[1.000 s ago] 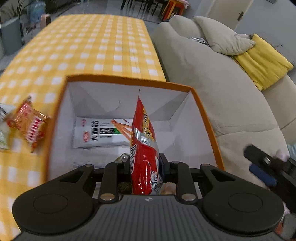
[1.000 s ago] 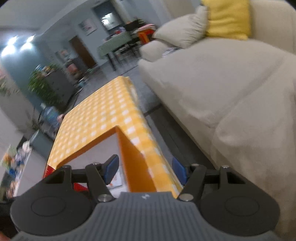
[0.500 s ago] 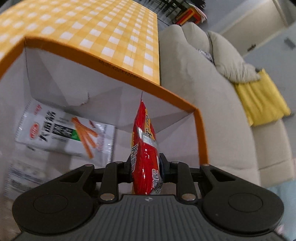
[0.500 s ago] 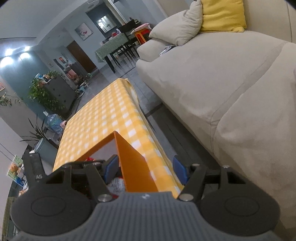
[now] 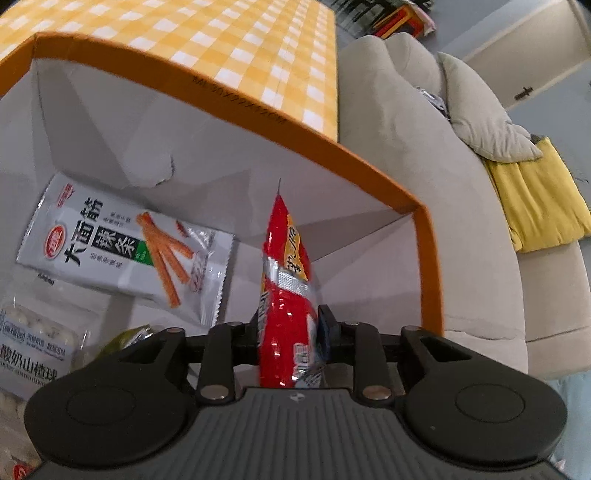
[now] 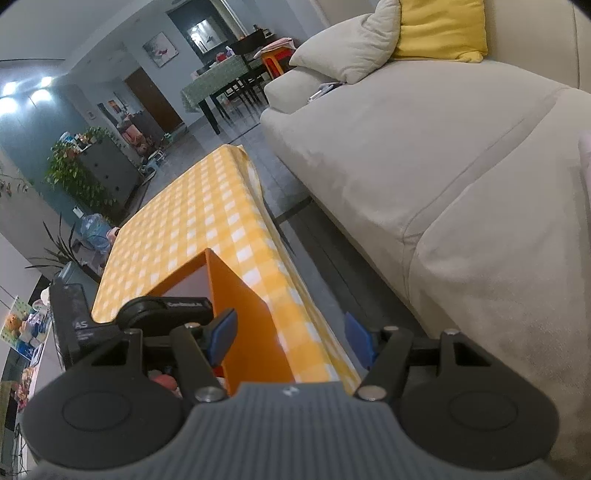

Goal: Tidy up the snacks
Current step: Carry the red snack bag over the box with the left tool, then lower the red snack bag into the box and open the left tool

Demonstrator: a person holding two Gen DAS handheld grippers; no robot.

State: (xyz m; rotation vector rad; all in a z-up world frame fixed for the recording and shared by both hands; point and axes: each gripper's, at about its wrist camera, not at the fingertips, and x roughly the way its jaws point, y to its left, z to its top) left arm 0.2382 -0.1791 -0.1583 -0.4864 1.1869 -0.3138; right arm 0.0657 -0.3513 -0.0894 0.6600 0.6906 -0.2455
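Red snack packet [image 5: 286, 295] between slightly opening left jaws.

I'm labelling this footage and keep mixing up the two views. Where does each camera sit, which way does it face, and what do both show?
Left wrist: sits on the left claw, looking down into the orange box; its fingers hold a red snack packet, the jaws having just eased open a little, above a white snack packet.
Right wrist: sits on the right claw, open and empty, looking along the box's corner toward the room; part of the other claw shows at left.
Shared: the box, checked tablecloth, sofa, yellow cushion.
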